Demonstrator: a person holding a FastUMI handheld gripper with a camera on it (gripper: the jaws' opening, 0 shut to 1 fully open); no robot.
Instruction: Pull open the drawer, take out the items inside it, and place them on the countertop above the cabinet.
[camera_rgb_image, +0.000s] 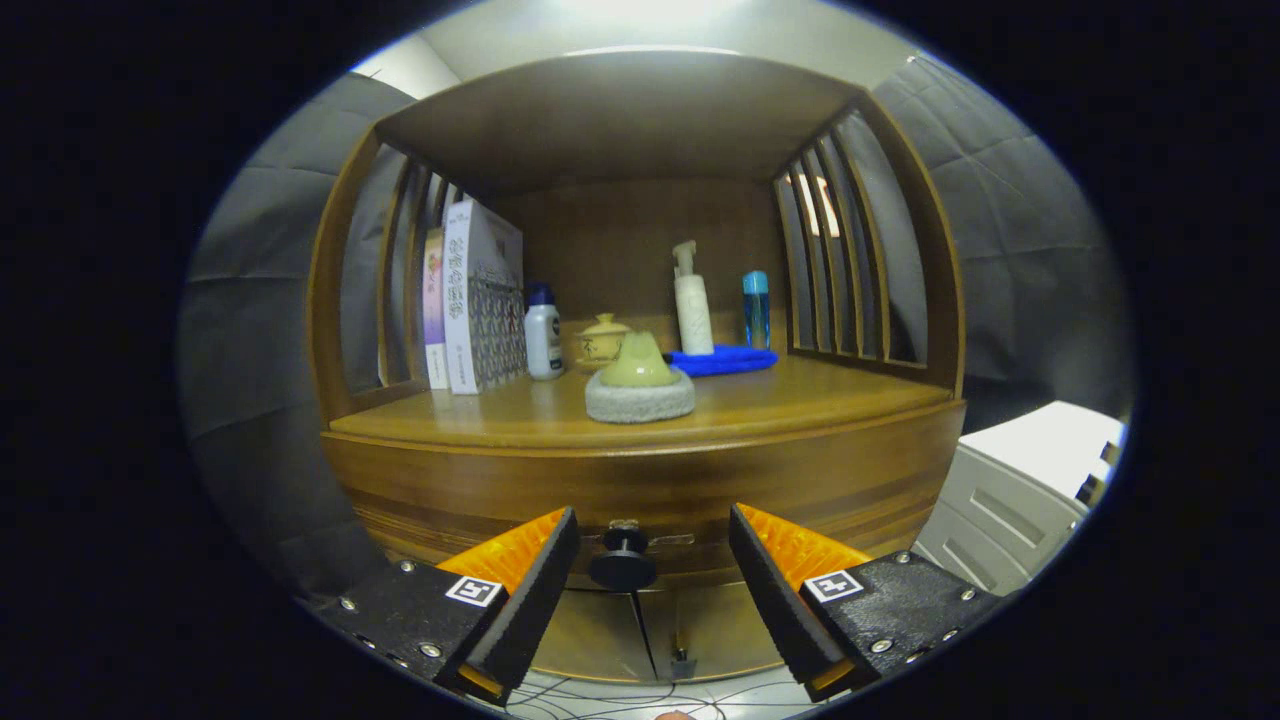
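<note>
A wooden cabinet stands ahead with its drawer front (500, 495) closed. The drawer's dark round knob (622, 562) sits between my two fingers, a little ahead of their tips. My gripper (652, 540) is open, with a wide gap on each side of the knob and neither finger touching it. Above the drawer lies the wooden countertop (800, 400). On it near the front edge rests a grey round pad (640, 398) with a yellow-green top. What lies inside the drawer is hidden.
On the countertop: books (470, 300) at the left, a white bottle (543, 337), a small lidded pot (603, 340), a pump bottle (692, 305), a blue bottle (756, 308) and a blue cloth (725, 360). Slatted sides and a top board enclose it. A white unit (1010, 490) stands right. Lower cabinet doors (600, 625) below.
</note>
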